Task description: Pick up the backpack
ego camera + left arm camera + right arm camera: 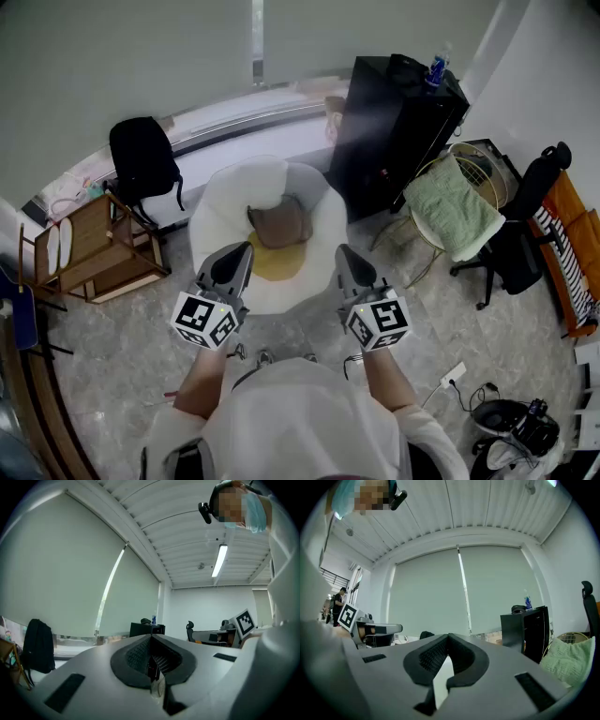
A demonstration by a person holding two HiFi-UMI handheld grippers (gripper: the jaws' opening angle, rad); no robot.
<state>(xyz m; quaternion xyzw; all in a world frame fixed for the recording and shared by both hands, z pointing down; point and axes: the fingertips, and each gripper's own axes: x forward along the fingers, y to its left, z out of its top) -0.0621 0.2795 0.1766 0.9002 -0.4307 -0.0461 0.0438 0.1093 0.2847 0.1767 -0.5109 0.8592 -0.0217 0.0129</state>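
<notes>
The black backpack [142, 159] stands upright against the low window ledge at the back left, above a wooden rack. In the left gripper view the backpack [38, 646] shows at the far left by the window. My left gripper [234, 261] and right gripper [349, 262] are held level side by side in front of the person's chest, well short of the backpack, both pointing towards the window. The left gripper [151, 638] has its jaws pressed together with nothing between them. The right gripper [448, 638] is likewise shut and empty.
A round white seat [217, 220] with a yellow cushion lies on the floor just ahead of the grippers. A wooden rack [94, 248] stands at the left, a black cabinet [394, 122] at the back right. A chair with a green towel [455, 208] and a black office chair [520, 230] stand at the right.
</notes>
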